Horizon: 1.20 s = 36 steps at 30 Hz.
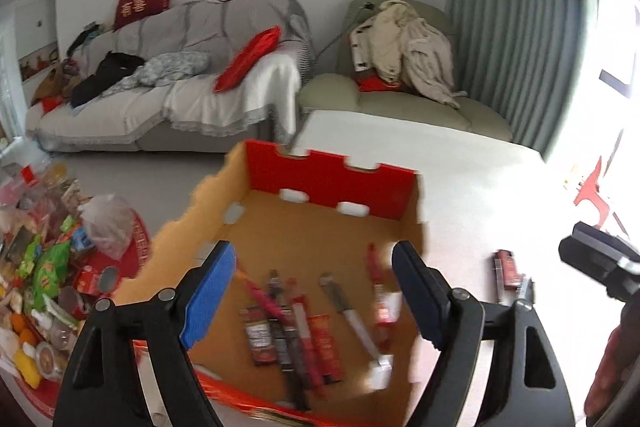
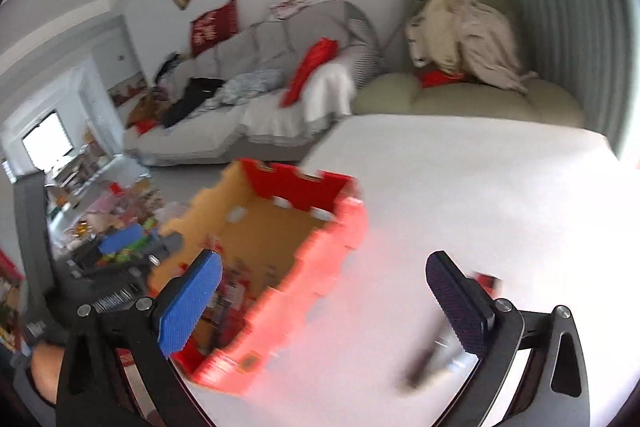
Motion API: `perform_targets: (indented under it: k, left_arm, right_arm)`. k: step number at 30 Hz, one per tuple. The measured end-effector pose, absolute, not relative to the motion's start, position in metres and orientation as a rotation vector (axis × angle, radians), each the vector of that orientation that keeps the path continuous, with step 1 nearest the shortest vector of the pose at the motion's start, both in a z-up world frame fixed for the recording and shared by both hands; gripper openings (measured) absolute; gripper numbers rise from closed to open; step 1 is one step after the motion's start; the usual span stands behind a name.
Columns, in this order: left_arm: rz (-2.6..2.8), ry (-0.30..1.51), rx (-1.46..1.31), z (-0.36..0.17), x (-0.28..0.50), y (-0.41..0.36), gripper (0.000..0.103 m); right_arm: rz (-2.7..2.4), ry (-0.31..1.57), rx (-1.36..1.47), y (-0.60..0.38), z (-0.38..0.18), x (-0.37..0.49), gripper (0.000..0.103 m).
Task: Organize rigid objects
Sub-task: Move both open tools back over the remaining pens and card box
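A cardboard box (image 1: 332, 183), red outside and brown inside, stands on the white table (image 1: 460, 195). On its floor lie several long items: red-wrapped sticks (image 1: 304, 331), a dark packet (image 1: 262, 339) and a white-handled knife (image 1: 352, 315). My left gripper (image 1: 314, 255) hangs open over the box with nothing between its blue pads. My right gripper (image 2: 324, 261) is open over the table just right of the box (image 2: 304, 267), holding nothing. A blurred dark long object (image 2: 424, 363) lies on the table by its right finger. A red packet (image 1: 508, 269) lies right of the box.
Snack packets and fruit (image 1: 44, 275) crowd a low surface at the left. Behind the table are a grey sofa (image 1: 180, 95) with red cushions and a green armchair (image 1: 400, 95) with a coat. The right gripper's body (image 1: 600, 263) shows at the right edge.
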<state>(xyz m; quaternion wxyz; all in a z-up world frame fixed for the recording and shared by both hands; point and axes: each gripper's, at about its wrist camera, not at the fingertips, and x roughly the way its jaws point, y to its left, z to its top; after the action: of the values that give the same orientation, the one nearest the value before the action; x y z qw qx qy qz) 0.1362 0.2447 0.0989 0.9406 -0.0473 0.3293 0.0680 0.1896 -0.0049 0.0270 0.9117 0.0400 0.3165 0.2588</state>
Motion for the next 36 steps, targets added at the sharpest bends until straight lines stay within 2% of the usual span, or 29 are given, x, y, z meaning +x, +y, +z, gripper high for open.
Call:
perform_targets:
  k: [9,14,21,28,32,36]
  left_arm:
    - [-0.138,0.643,0.022,0.114,0.128,0.114,0.084]
    - [-0.261,0.803,0.139,0.062,0.155,0.046,0.084]
    - [-0.228,0.974,0.02,0.011,0.214,0.045,0.082]
    - [-0.199,1.002,0.165,-0.009,0.24,0.022,0.082]
    - [-0.192,1.068,0.174,-0.033,0.251,0.021,0.081]
    - [-0.208,1.055,0.118,-0.036,0.254,0.037,0.082]
  right_arm:
    - [0.256,0.787,0.031,-0.114,-0.038,0.155,0.103]
    - [0.19,0.861,0.074,-0.152,-0.07,0.149,0.103]
    - [0.217,0.863,0.036,-0.144,-0.081,0.153,0.103]
    - [0.237,0.873,0.002,-0.13,-0.089,0.17,0.103]
    - [0.244,0.899,-0.034,-0.117,-0.096,0.182,0.103]
    - [0.261,0.932,-0.119,-0.094,-0.108,0.194,0.103]
